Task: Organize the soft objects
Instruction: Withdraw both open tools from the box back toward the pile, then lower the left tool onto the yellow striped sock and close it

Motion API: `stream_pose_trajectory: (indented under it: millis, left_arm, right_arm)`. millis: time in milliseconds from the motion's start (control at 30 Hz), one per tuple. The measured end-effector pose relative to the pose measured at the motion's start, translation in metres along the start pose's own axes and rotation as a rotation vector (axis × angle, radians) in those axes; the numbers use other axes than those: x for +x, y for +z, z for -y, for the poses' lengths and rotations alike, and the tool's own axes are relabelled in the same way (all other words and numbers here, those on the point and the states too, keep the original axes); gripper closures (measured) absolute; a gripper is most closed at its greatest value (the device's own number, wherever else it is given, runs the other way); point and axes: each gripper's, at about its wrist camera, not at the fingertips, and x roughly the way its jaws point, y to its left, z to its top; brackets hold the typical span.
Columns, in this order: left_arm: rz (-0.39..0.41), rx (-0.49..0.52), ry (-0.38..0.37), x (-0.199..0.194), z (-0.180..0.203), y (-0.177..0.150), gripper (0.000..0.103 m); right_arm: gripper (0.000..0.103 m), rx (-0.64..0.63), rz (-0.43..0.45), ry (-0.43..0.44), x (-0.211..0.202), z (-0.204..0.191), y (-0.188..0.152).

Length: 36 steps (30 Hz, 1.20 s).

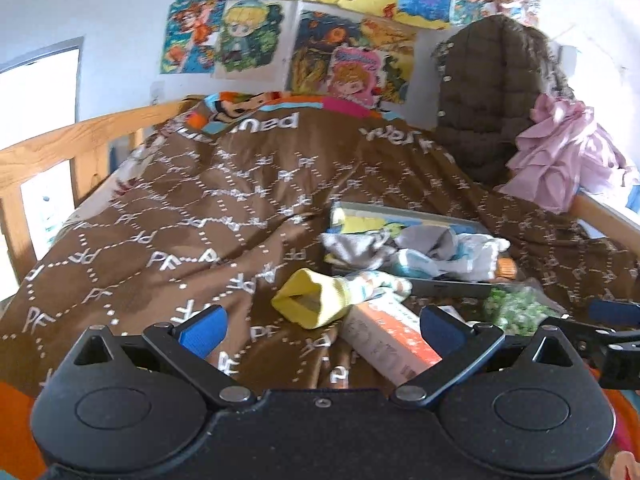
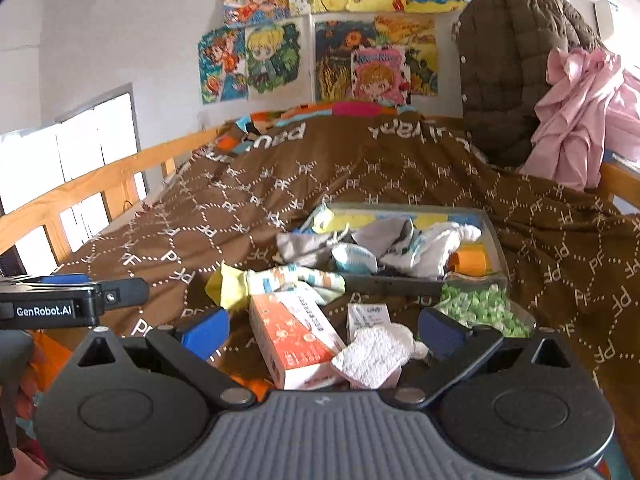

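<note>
Your left gripper (image 1: 320, 330) is sitting released at lower frame, fingers spread over the brown blanket (image 1: 192, 208). At centre, the yellow-cuffed sock (image 1: 316, 300) is lying beside the orange carton (image 2: 292, 340). Your right gripper (image 2: 322, 334) is also hanging released above a white cloth (image 2: 372, 356). Right of centre, the tray (image 2: 494, 240) is holding more socks (image 2: 400, 248).

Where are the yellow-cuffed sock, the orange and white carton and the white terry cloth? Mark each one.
yellow-cuffed sock (image 1: 310, 304): left wrist view, on its open yellow cuff.
orange and white carton (image 2: 292, 336): right wrist view, on its orange top face.
white terry cloth (image 2: 372, 356): right wrist view, on its middle.
</note>
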Motion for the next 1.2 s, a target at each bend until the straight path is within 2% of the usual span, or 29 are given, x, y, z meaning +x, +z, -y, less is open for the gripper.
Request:
stream_pose_trajectory:
  millis: [200,367,733,867,1067,1200]
  left_arm:
    - [0.0,0.017,0.013,0.005,0.003,0.001,0.001]
    - [-0.03,0.034,0.0,0.016,0.007,-0.002,0.001]
    - [-0.096,-0.036,-0.012,0.034,-0.004,-0.008,0.001]
    - [-0.058,-0.029,-0.007,0.043,-0.005,-0.008,0.001]
    - [0.015,0.085,-0.046,0.071,-0.001,-0.006,0.001]
    - [0.026,0.057,-0.107,0.095,-0.004,-0.005,0.001]
  right_arm:
    - [0.0,0.016,-0.044,-0.012,0.011,0.004,-0.001]
    - [0.0,0.023,-0.092,-0.014,0.025,0.006,-0.002]
    - [0.0,0.051,-0.199,0.003,0.051,0.006,-0.005]
    - [0.0,0.028,-0.234,0.006,0.062,0.005,-0.005]
    - [0.0,0.014,-0.27,0.017,0.084,0.013,0.003]
    - [0.0,0.072,-0.315,0.04,0.104,0.025,0.007]
